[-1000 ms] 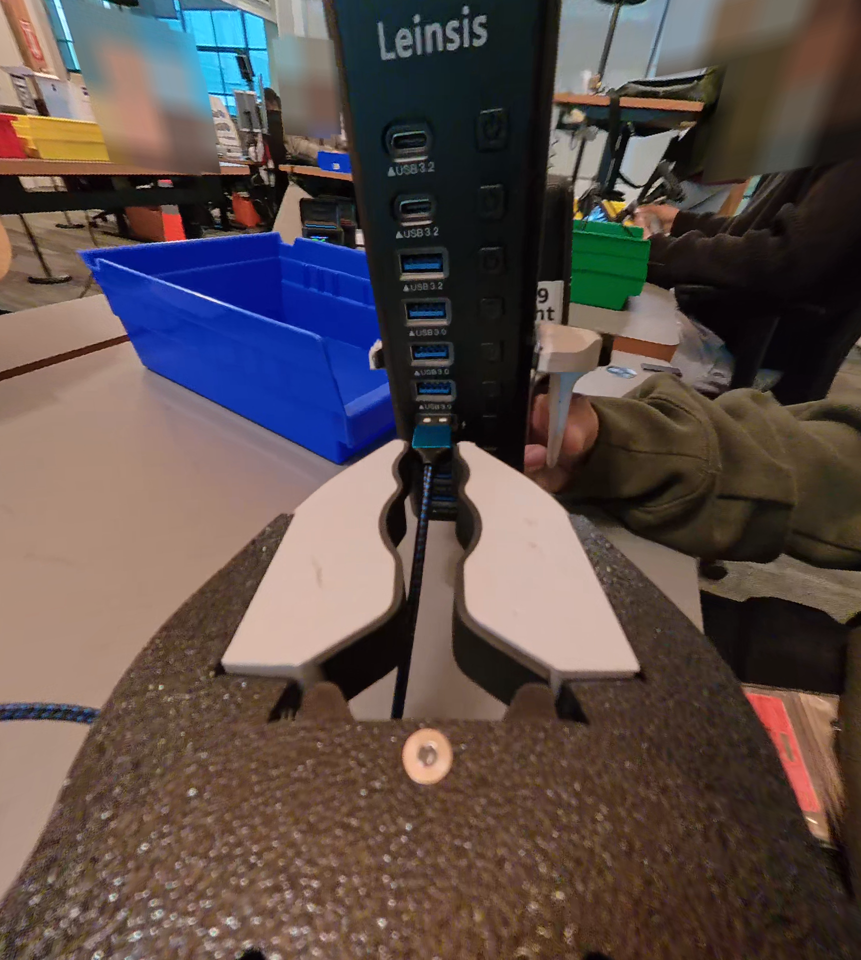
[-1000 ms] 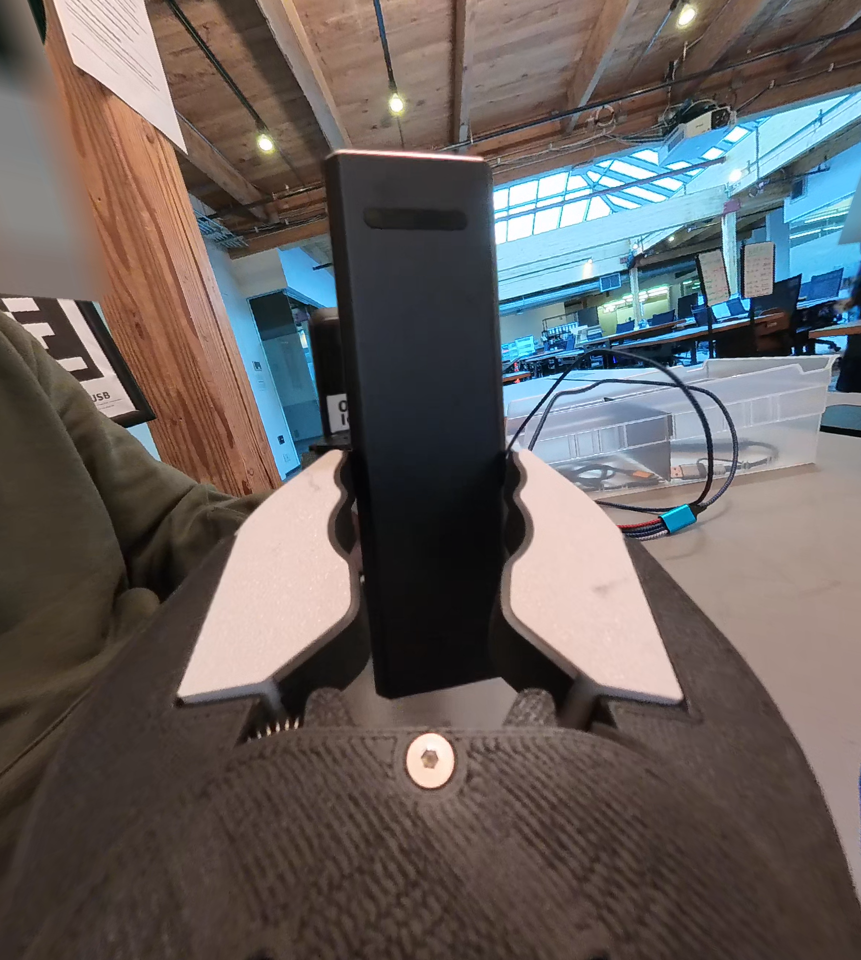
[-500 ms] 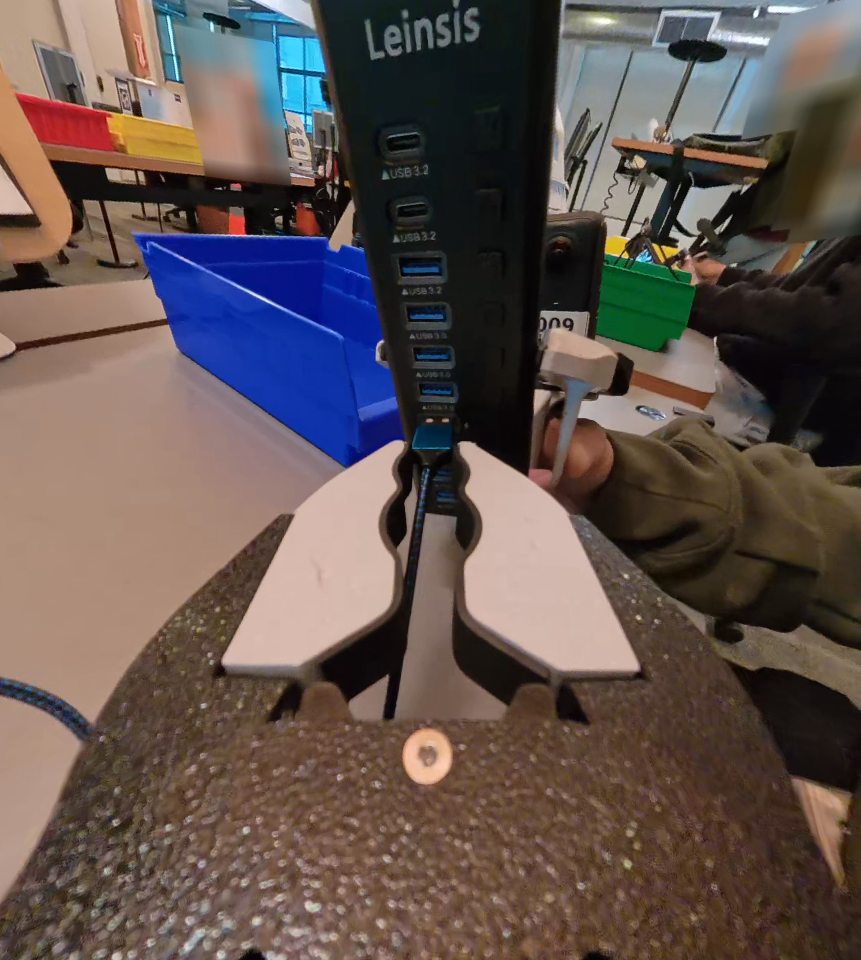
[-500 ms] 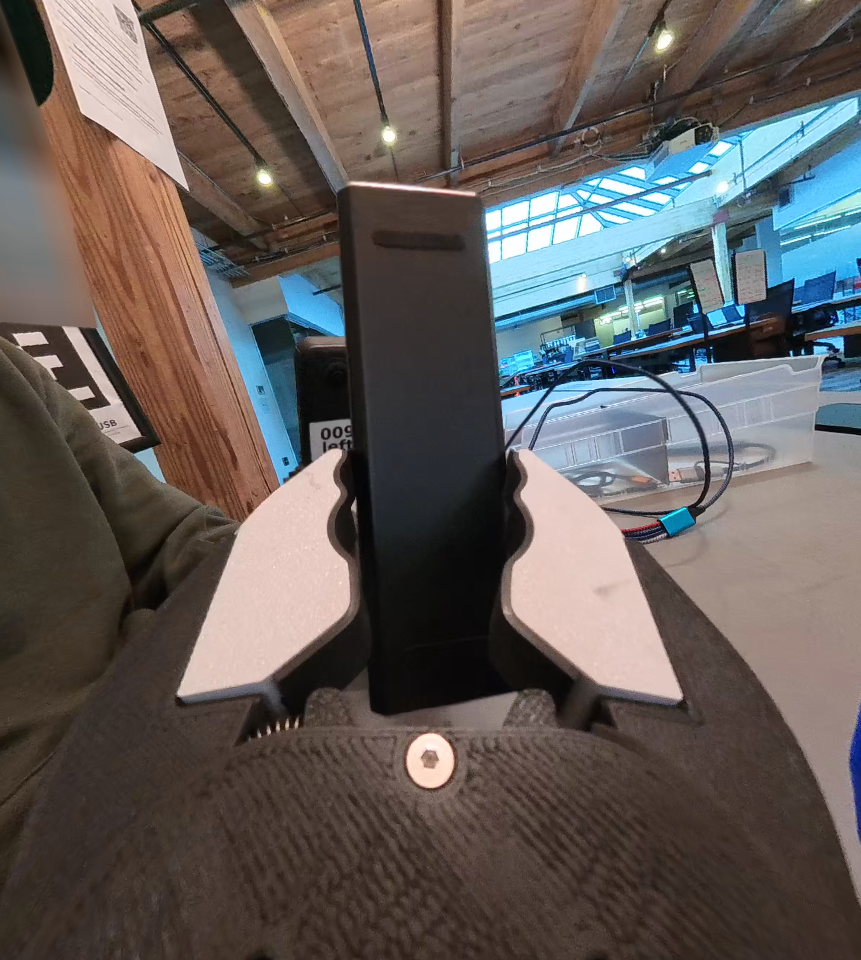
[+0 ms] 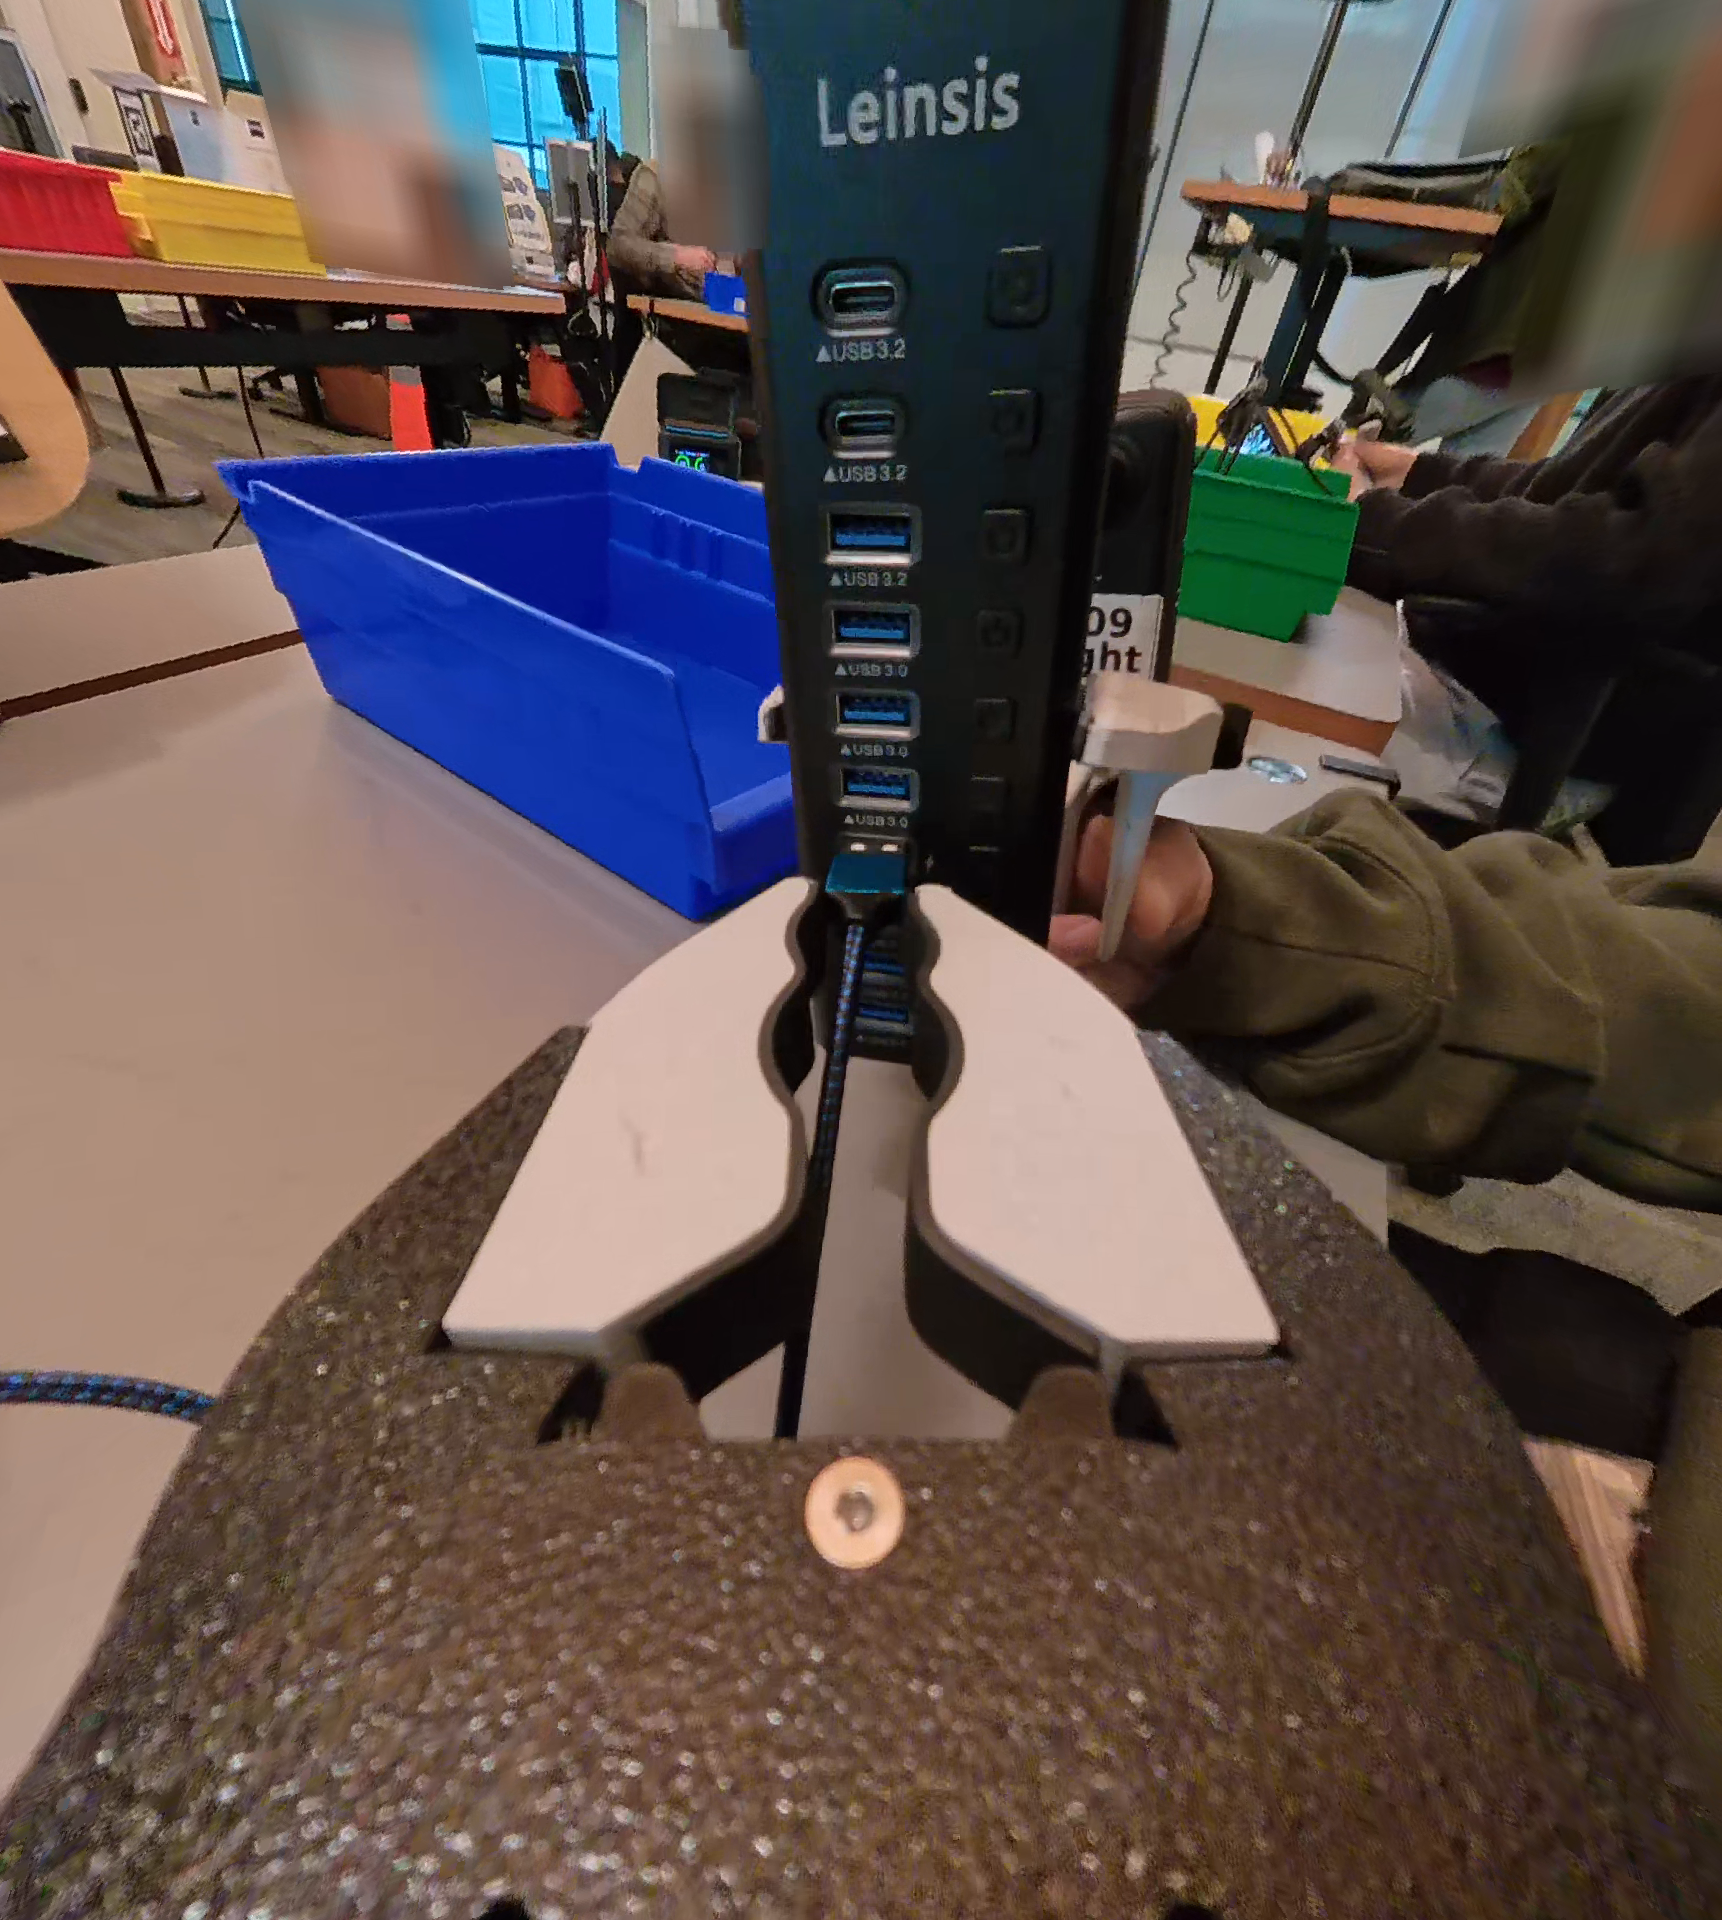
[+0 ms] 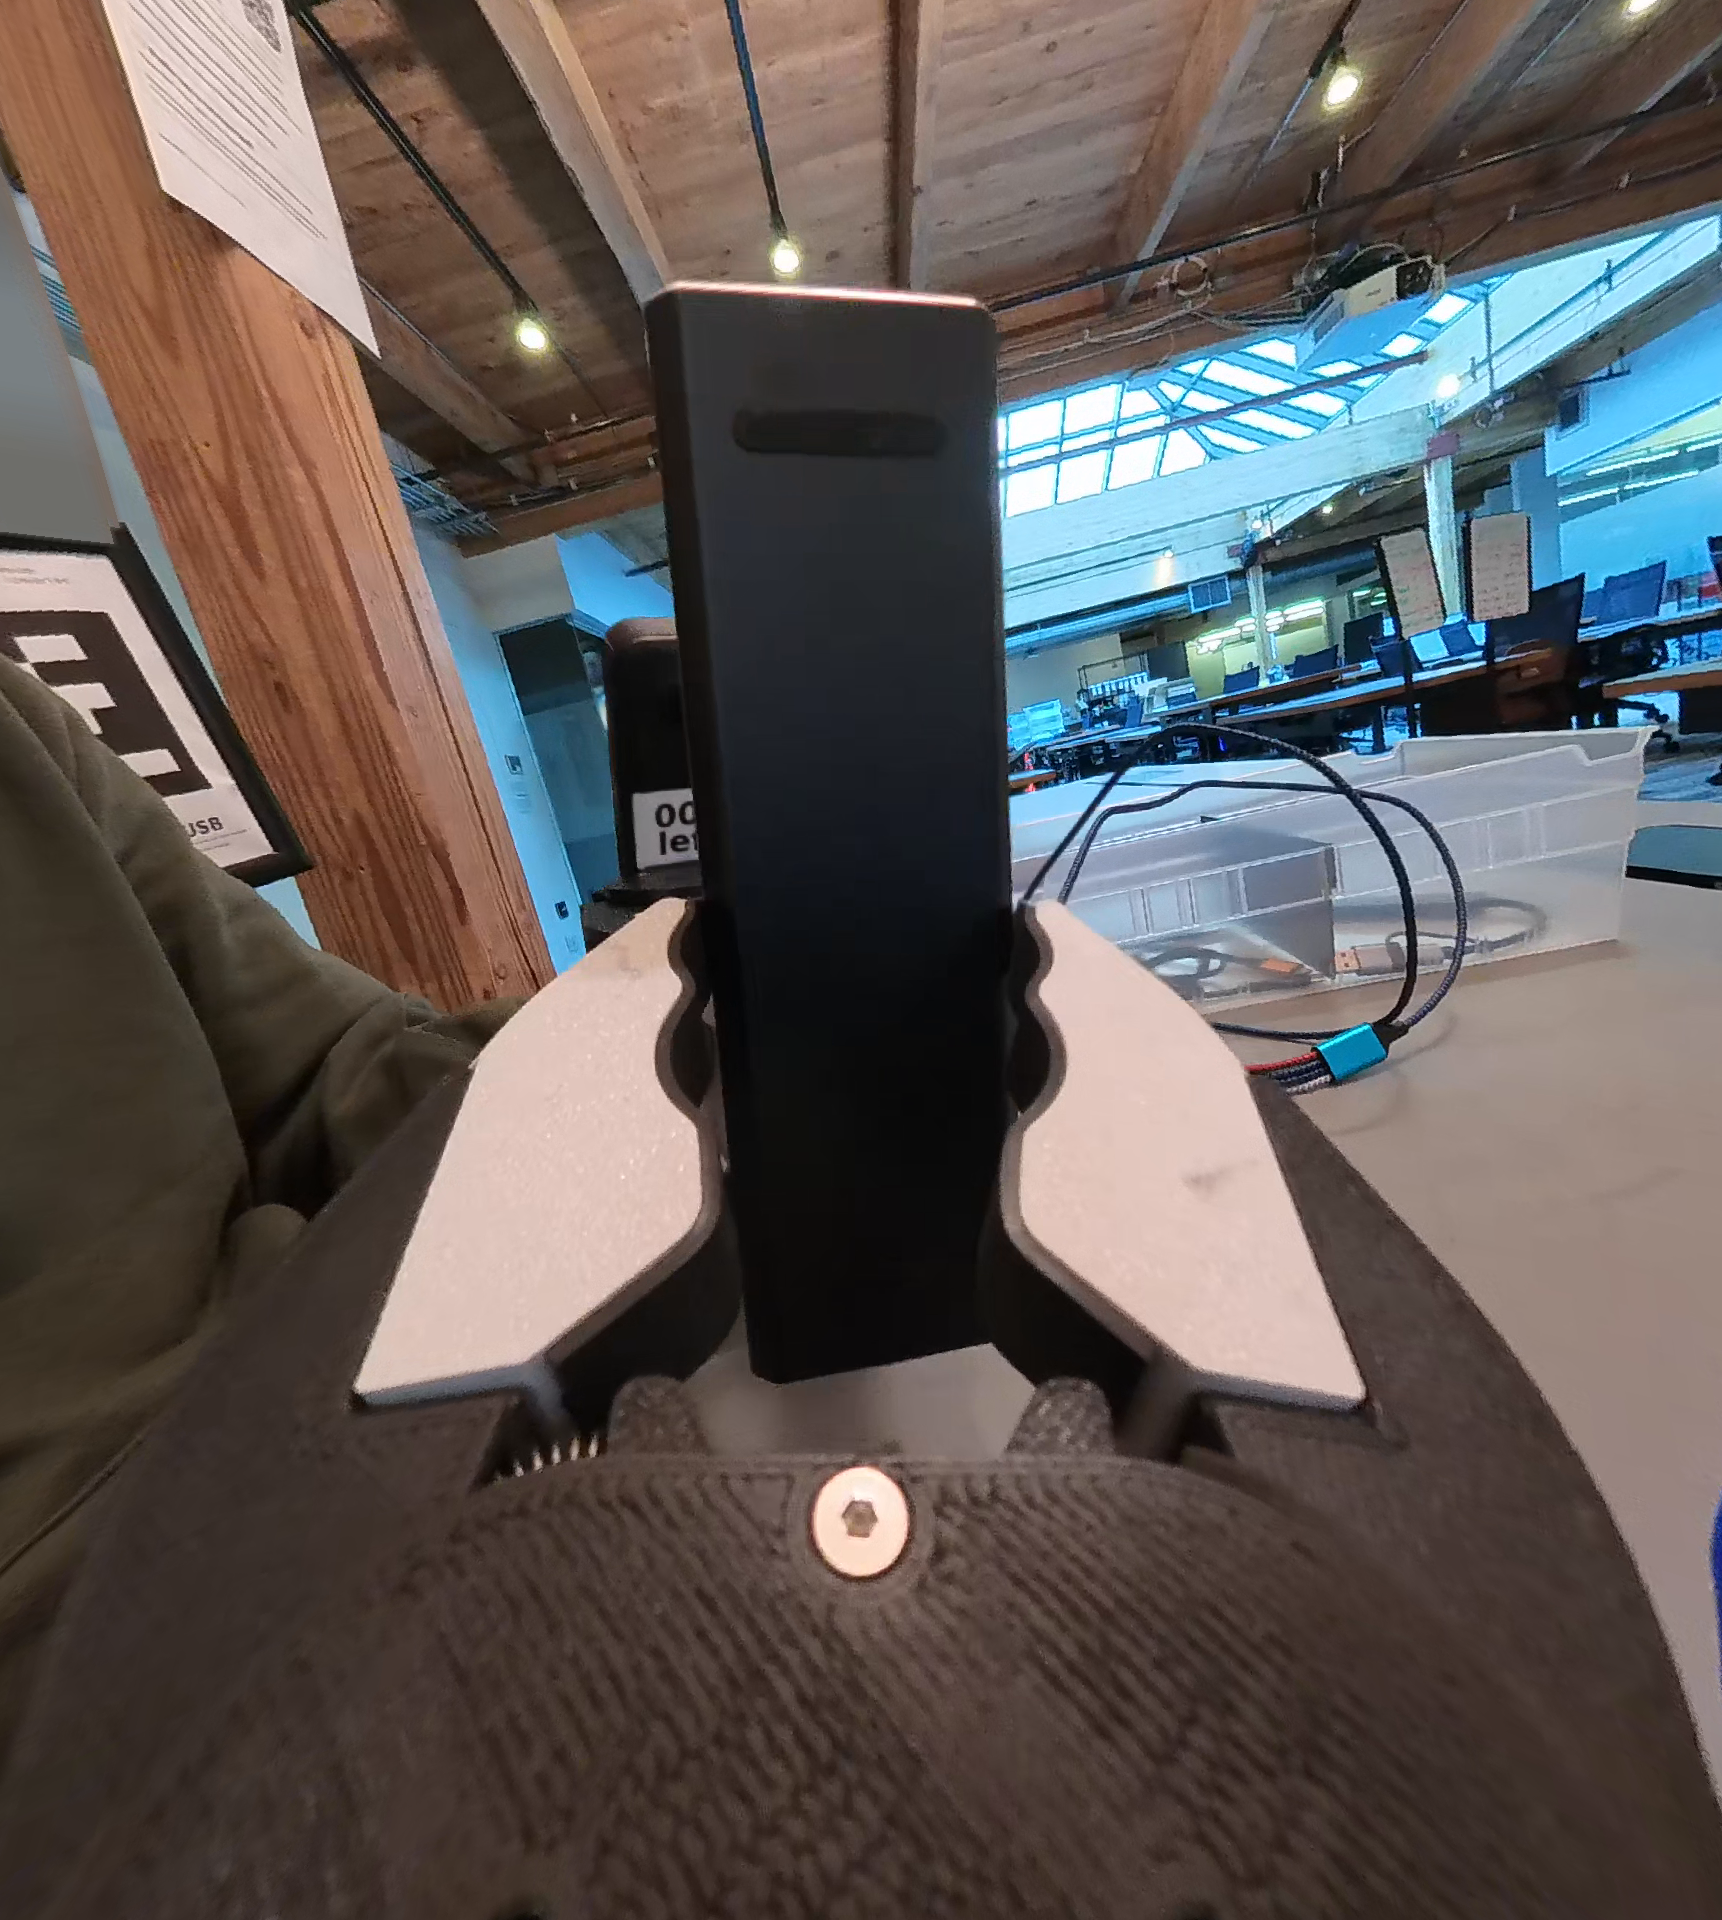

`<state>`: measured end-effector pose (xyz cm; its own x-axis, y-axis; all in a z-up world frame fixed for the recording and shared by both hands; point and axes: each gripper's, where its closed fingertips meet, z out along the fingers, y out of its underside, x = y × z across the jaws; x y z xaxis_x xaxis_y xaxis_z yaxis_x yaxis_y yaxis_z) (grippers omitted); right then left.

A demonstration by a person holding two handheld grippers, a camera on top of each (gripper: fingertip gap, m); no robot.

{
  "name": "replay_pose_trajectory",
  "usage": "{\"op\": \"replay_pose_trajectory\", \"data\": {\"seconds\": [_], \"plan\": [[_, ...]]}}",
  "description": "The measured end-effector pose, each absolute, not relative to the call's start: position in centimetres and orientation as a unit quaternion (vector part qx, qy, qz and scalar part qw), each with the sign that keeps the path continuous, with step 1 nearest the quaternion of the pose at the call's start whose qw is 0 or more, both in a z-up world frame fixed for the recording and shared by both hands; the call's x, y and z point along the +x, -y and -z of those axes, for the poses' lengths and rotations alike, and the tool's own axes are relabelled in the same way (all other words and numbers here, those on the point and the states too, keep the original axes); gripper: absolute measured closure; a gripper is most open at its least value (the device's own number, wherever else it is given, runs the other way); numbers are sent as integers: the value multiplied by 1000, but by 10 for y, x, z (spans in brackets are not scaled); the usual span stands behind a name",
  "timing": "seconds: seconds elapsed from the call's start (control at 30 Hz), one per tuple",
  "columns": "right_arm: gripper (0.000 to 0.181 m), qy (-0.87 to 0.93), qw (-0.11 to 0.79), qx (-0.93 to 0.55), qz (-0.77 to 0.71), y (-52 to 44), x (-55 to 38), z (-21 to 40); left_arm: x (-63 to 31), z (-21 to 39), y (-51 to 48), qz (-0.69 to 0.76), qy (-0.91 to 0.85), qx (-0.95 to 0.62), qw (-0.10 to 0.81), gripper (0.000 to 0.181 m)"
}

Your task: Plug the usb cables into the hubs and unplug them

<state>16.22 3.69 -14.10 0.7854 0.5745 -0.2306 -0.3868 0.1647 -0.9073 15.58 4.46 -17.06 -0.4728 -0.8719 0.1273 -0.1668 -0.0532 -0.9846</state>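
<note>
Right gripper (image 6: pixel 857 935) was clamped on the lower sides of the tall black rectangular USB hub (image 6: pixel 836 810), holding it upright above the grey table (image 6: pixel 1522 1174). Left gripper (image 5: pixel 862 914) was pinched on the dark blue braided USB cable (image 5: pixel 831 1101) just behind its teal metal plug (image 5: pixel 867 875), the plug sitting at a lower port on the hub's port face (image 5: pixel 940 520); how deep it was seated wasn't visible. Blue plastic bin (image 5: pixel 524 644) sat behind on the table, clear plastic bin (image 6: pixel 1459 842) with spare cables farther off.
</note>
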Motion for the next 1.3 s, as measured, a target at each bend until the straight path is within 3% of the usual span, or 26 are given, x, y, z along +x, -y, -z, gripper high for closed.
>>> {"op": "replay_pose_trajectory", "data": {"seconds": [0.23, 0.57, 0.77, 0.93, 1.3], "plan": [[124, 79, 759, -556, -329, -36, 163, 140, 156, 169, -43, 589, -620, -421, 301, 168], [124, 55, 758, -542, -359, -35, 167, 139, 159, 168, -43, 539, -625, -407, 392, 168], [125, 57, 762, -538, -355, -34, 167, 138, 158, 171, -37, 649, -560, -458, 235, 168], [124, 63, 766, -532, -355, -31, 167, 137, 156, 167, -35, 653, -575, -436, 229, 168], [124, 66, 766, -537, -346, -32, 165, 137, 157, 165, -39, 578, -611, -416, 345, 168]]}}
